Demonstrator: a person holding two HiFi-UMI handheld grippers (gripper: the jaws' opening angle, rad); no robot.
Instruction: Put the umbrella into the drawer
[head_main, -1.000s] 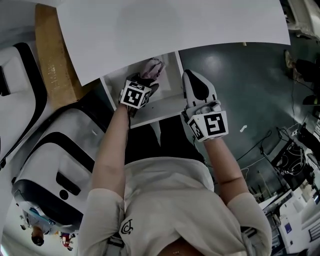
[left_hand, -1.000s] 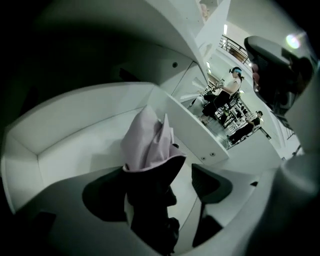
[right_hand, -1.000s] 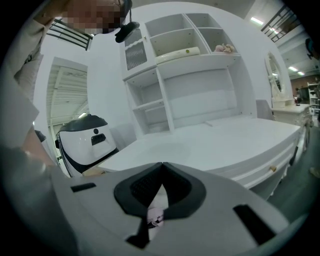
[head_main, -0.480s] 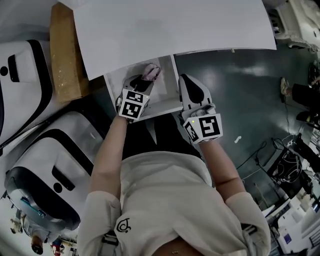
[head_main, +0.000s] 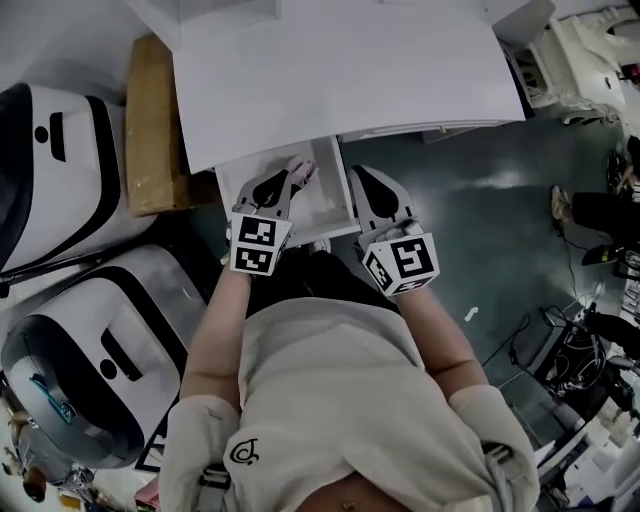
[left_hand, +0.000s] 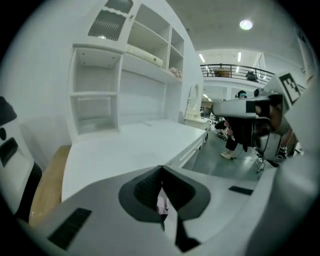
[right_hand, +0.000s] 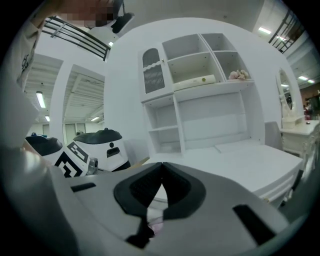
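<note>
Overhead plus two low views
Head view looks steeply down on desk (head_main: 340, 80) and drawer (head_main: 325, 200); both gripper views skim that desk.

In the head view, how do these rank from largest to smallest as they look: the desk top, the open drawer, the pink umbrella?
1. desk top
2. open drawer
3. pink umbrella, only partly visible

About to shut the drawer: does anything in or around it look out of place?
Nothing stands out. The pink umbrella lies inside the open drawer, showing just beyond the left gripper.
</note>
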